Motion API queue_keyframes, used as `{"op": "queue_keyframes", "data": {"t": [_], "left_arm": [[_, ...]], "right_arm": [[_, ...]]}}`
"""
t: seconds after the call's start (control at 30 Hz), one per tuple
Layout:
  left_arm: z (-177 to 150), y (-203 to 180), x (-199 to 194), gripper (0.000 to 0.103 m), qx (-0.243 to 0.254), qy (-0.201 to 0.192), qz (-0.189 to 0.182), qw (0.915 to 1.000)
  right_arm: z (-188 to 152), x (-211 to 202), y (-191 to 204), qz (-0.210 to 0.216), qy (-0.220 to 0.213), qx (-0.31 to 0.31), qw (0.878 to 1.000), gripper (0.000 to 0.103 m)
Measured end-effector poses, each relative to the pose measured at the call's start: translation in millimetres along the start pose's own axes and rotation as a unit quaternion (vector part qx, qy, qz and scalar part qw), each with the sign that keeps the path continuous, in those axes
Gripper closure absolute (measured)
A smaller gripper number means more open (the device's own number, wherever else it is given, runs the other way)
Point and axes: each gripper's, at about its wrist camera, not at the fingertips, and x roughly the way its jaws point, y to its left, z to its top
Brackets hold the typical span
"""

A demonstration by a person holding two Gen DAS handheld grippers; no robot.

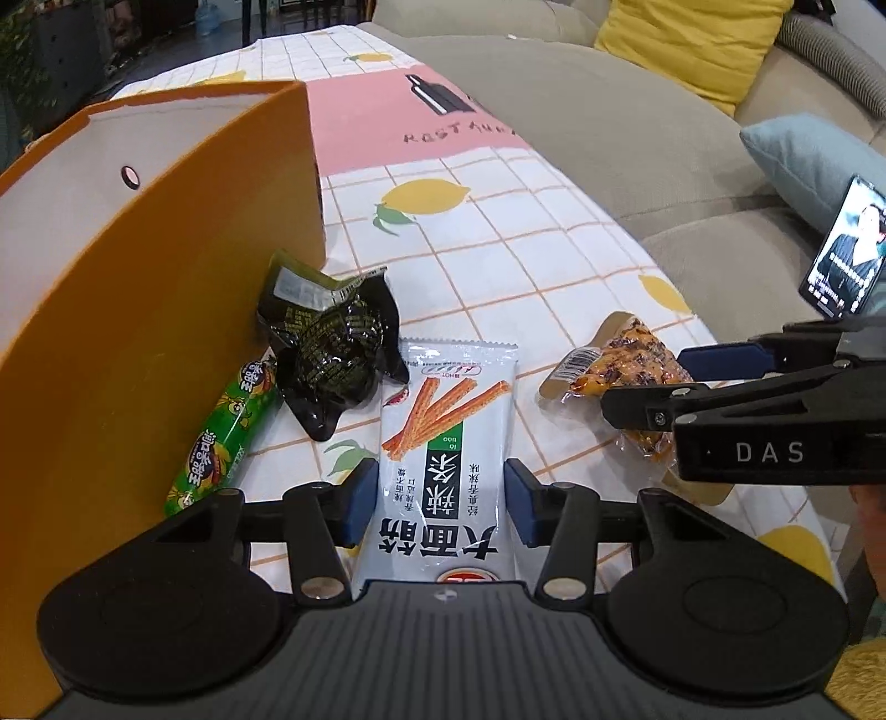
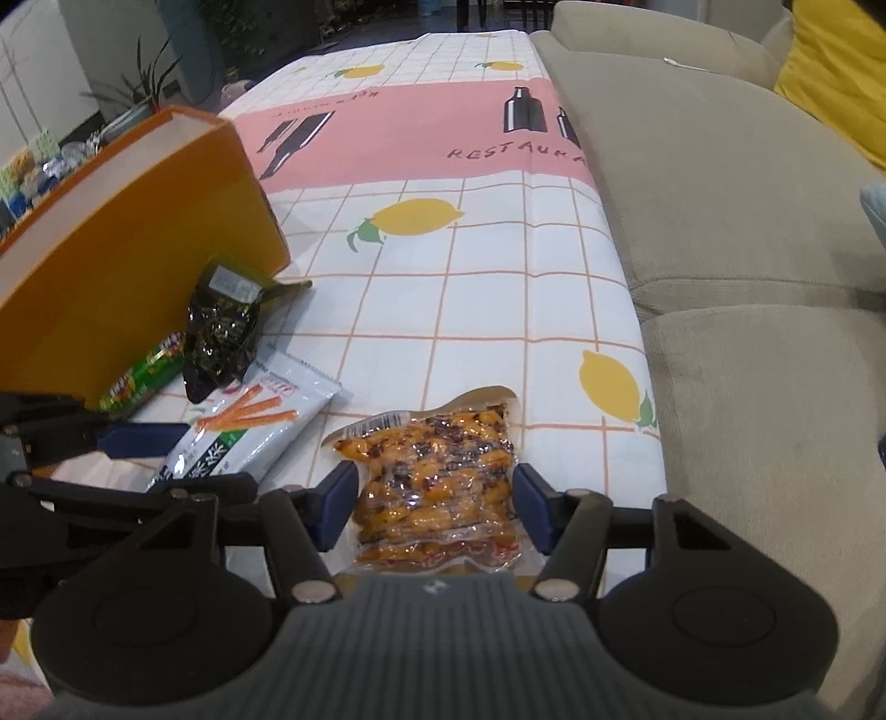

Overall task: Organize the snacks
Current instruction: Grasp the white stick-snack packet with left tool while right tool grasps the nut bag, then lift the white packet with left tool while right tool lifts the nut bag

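A white packet of spicy strips [image 1: 448,421] lies flat on the lemon-print tablecloth [image 1: 498,249]. My left gripper [image 1: 440,498] straddles its near half, blue pads against both long edges. To its right a clear packet of orange-red snack [image 2: 437,476] sits between the blue pads of my right gripper [image 2: 434,507], which touch its sides. Left of the white packet lie a crumpled black packet [image 1: 332,343] and a green sausage stick [image 1: 221,437], both against the wall of a tall orange box [image 1: 138,304]. The box's inside is hidden.
A beige sofa [image 1: 609,138] runs along the table's right edge, with a yellow cushion [image 1: 698,39], a pale blue cushion [image 1: 803,160] and a lit phone [image 1: 844,249] on it. Bare cloth stretches beyond the snacks. Plants and clutter [image 2: 55,160] stand past the box.
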Motion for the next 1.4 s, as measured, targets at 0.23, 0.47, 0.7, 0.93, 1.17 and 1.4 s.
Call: {"op": "queue_keyframes", "data": {"t": [0.23,0.47,0.7,0.93,1.17,1.4], "left_arm": [[6,0,-27,0.049,-0.024,-0.034,-0.012,0.9991],[9,0,-59,0.049,-0.036,-0.071,-0.021,0.9966],[19,10,-89,0.049,-0.043,-0.111,-0.005,0.9929],[12,25,-104,0.049,-0.058,-0.111,0.008,0.9921],[18,58,-127,0.049,-0.090,-0.133,0.025,0.9867],[27,90,-136,0.049,-0.096,-0.141,0.049,0.9840]], "right_arm": [[0,-15,-6,0.005,-0.019,0.023,1.000,0.045],[-3,-25,-2,0.009,-0.020,0.024,0.999,0.046],[1,-44,4,0.018,-0.037,0.025,0.999,0.102],[-9,-38,17,0.041,-0.008,-0.025,0.999,0.045],[-16,-18,59,0.043,0.003,-0.207,0.977,0.031],[-5,16,64,0.059,0.059,-0.252,0.964,0.029]]}}
